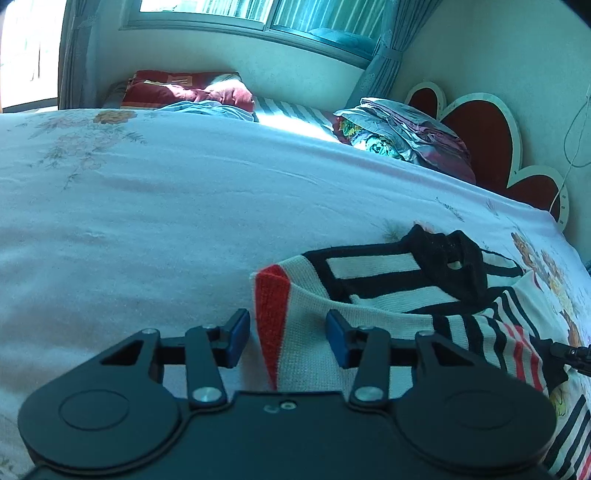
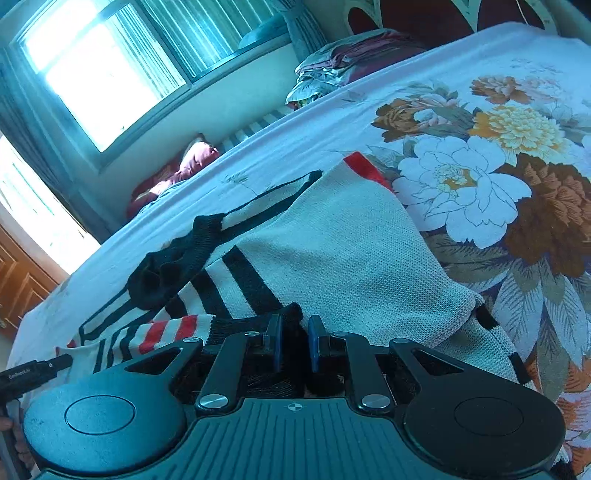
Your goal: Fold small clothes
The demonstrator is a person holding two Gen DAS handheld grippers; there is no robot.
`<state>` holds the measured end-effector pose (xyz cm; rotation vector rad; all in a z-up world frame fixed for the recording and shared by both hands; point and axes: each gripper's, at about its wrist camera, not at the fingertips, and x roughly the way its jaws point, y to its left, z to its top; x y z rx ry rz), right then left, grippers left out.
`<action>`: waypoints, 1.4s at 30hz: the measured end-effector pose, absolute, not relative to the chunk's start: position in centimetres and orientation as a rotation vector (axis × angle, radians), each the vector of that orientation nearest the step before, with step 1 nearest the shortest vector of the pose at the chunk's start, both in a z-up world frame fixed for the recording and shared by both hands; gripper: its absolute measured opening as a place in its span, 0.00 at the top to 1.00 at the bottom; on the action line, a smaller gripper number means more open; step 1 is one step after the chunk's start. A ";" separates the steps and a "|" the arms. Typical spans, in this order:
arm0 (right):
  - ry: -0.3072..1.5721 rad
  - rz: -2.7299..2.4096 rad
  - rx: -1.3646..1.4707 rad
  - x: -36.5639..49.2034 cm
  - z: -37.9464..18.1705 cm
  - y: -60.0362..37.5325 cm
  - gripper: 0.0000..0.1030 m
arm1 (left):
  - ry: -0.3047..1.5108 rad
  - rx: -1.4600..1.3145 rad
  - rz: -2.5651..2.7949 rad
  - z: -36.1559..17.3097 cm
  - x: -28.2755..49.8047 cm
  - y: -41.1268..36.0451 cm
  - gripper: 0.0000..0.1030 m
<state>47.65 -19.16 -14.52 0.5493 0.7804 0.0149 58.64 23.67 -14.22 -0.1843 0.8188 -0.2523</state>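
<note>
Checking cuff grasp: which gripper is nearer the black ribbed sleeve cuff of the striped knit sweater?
Right. The right gripper is shut on the black ribbed sleeve cuff; the left gripper is open, straddling the sweater's red-striped edge.

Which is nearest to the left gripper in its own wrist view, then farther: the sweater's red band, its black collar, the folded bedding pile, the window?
From the left gripper:
1. Red band, between the open fingers.
2. Black collar, ahead and right.
3. Folded bedding pile, far right by the headboard.
4. Window, on the back wall.

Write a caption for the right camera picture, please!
Right gripper pinching the sweater's black cuff on the flowery bed.
</note>
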 end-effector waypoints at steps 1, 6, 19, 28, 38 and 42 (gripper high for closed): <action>0.782 0.014 0.538 47.7 -14.6 -18.7 0.85 | 0.823 -0.187 -0.265 -14.4 58.9 23.8 0.65; 0.774 -0.048 0.344 47.8 -14.4 -16.4 0.99 | 0.789 -0.106 -0.281 -14.2 59.3 23.2 0.93; 0.734 -0.212 0.226 46.0 -14.0 -14.9 0.98 | 0.723 0.067 -0.135 -13.1 58.1 22.0 0.54; 0.737 0.132 0.186 49.5 -12.4 -9.2 0.91 | 0.733 0.148 -0.369 -12.6 54.8 11.0 0.49; 0.792 -0.055 0.022 48.7 -14.6 -13.0 0.91 | 0.765 0.078 -0.169 -13.7 58.3 19.0 0.46; 0.782 -0.104 0.076 48.0 -13.8 -15.3 0.91 | 0.739 0.016 -0.070 -12.8 58.3 23.2 0.48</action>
